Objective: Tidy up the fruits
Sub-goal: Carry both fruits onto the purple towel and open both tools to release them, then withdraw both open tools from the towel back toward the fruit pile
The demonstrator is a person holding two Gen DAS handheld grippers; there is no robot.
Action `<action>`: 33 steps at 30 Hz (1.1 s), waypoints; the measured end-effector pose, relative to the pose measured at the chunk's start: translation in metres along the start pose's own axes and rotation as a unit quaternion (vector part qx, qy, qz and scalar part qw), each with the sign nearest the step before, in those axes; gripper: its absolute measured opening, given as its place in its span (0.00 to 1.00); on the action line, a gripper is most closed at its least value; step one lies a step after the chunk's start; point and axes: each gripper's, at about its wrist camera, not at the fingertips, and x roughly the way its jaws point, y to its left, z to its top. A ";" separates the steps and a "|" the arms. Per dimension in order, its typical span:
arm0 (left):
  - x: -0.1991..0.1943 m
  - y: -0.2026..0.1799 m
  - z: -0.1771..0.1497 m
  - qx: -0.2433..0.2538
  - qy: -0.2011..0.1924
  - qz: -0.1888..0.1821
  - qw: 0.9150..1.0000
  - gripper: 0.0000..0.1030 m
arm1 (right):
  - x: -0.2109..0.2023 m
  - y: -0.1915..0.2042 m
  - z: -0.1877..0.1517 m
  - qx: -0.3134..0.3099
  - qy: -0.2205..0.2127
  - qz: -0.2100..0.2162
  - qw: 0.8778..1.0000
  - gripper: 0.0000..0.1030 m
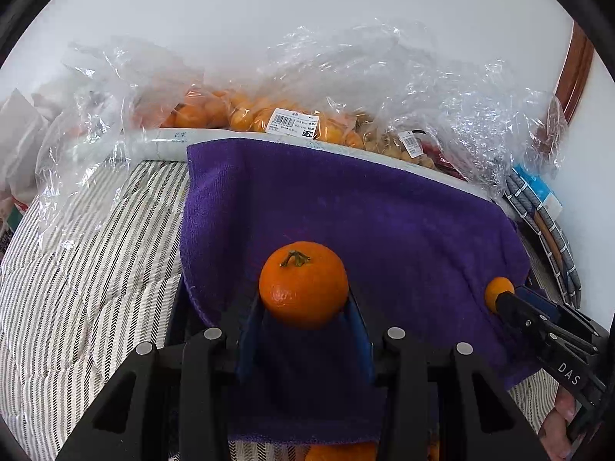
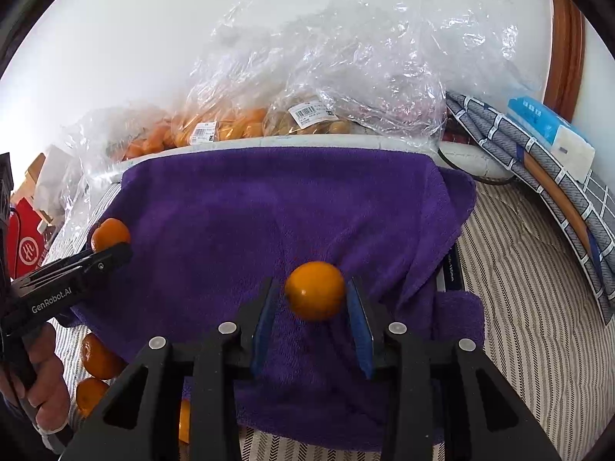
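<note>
In the left wrist view my left gripper (image 1: 304,299) is shut on a stemmed orange mandarin (image 1: 303,284) over a purple towel (image 1: 346,211). In the right wrist view my right gripper (image 2: 313,296) holds a smaller smooth orange fruit (image 2: 315,290); the right pad touches it and a narrow gap shows at the left pad. Each gripper shows in the other's view: the right one (image 1: 499,299) with its small fruit (image 1: 497,292) at the towel's right edge, the left one (image 2: 111,247) with its mandarin (image 2: 110,233) at the towel's (image 2: 288,207) left edge.
Clear plastic bags of orange fruit (image 1: 246,113) and small tan fruit (image 1: 392,142) lie behind the towel on a white box (image 1: 169,142). Loose mandarins (image 2: 98,357) lie below the towel's left front edge. Striped bedding (image 1: 84,269) surrounds it. Folded grey cloth (image 2: 538,161) and a tissue pack (image 2: 549,130) sit right.
</note>
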 end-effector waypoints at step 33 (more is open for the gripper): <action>-0.044 0.004 0.002 -0.042 -0.107 -0.003 0.993 0.60 | -0.053 -0.009 0.012 0.042 -0.073 -0.108 0.991 0.84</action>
